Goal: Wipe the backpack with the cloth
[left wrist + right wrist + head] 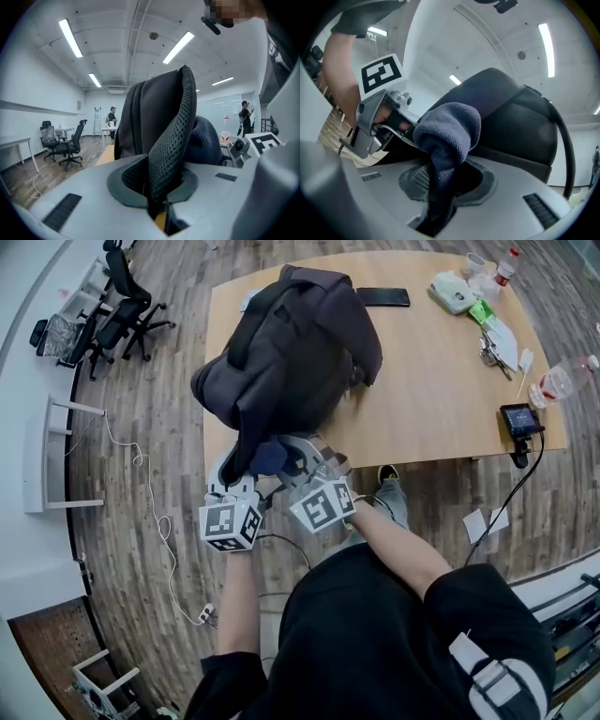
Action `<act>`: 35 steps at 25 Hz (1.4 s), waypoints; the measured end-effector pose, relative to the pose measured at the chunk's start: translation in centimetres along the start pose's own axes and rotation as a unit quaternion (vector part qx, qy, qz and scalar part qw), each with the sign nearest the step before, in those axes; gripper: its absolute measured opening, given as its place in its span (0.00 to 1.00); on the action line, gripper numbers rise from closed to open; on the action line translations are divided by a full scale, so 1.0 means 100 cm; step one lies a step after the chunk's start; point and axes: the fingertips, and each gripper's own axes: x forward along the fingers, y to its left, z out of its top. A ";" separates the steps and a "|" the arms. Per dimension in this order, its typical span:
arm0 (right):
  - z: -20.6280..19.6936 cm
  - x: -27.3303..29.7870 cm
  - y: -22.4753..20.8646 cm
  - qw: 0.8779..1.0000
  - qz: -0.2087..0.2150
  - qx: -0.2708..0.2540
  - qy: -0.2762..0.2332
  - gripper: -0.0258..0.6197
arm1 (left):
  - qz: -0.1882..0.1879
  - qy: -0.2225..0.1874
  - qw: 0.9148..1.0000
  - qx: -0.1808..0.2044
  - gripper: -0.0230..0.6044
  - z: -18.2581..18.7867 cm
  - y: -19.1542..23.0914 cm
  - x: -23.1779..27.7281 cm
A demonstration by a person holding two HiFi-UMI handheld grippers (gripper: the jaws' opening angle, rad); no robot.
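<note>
The backpack (291, 352) is charcoal grey, and its strap (171, 136), pinched in my left tongs (159, 208), is black with a fine mesh pattern. The cloth (447, 129) gripped in my right tongs (438, 208) is dark blue with a nubby weave. Both tongs are pale grey, each with a cube (230, 524) of black-and-white square markers. The table (431, 399) is light tan wood and the floor (159, 427) is grey-brown planks. The phone (382, 297), the office chairs (127, 306) and my top (375, 652) are black.
</note>
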 end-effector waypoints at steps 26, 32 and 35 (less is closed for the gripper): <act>-0.152 -0.003 -0.303 0.889 -0.098 0.447 -0.015 0.17 | -0.037 0.022 0.999 -0.025 0.12 -0.017 -0.018 0.004; -0.113 -0.032 -0.266 0.876 -0.070 0.470 -0.086 0.17 | -0.053 0.020 0.997 -0.043 0.12 -0.020 -0.022 0.013; -0.090 -0.043 -0.240 0.876 -0.052 0.467 -0.104 0.17 | -0.063 0.023 0.997 -0.050 0.12 -0.022 -0.028 0.018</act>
